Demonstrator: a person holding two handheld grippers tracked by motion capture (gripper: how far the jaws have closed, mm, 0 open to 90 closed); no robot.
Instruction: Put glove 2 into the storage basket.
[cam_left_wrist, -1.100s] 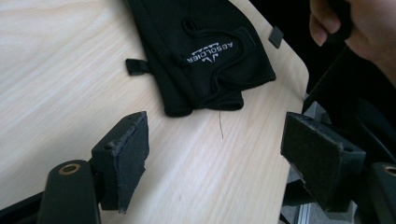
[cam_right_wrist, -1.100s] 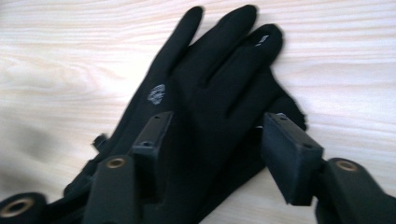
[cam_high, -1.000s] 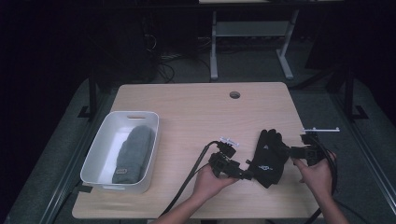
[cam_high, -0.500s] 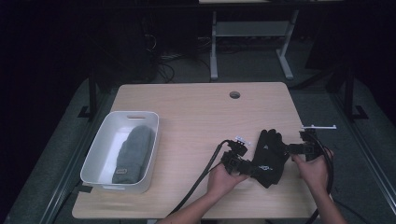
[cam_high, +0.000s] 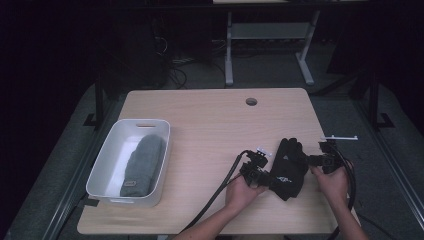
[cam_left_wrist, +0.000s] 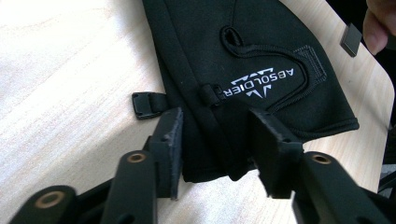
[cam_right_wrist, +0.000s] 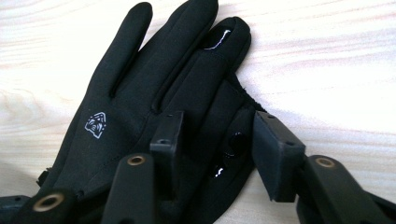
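1. Nearest me, at about 5 o'clock on the table (cam_high: 210, 125), the person's two hands come in over the near edge. The left gripper (cam_high: 274, 179) and the right gripper (cam_high: 311, 161) flank a black glove (cam_high: 290, 167).
2. The glove lies flat near the table's right edge, with only a narrow strip of bare wood between it and that edge, and a slightly wider strip toward the near edge.
3. Its long axis runs from about 6 to 12 o'clock: cuff toward the person, fingertips pointing away toward the far edge.
4. In the left gripper view, the left gripper's fingers (cam_left_wrist: 170, 140) have just been closing and stand astride the cuff end of the glove (cam_left_wrist: 261, 56), beside its small strap clip (cam_left_wrist: 147, 103). The cloth is between them, but a gap still shows, so they aren't yet pinching it.
5. In the right gripper view, the right gripper's fingers (cam_right_wrist: 275, 149) have likewise been closing, straddling the glove's (cam_right_wrist: 140, 107) thumb side, with the outer one standing clear of the cloth.
6. Toward 9 o'clock, well apart, a white bin (cam_high: 107, 165) holds a grey folded cloth (cam_high: 142, 165).
7. Between them and on toward 12 o'clock the wood lies open up to a round cable hole (cam_high: 251, 101).
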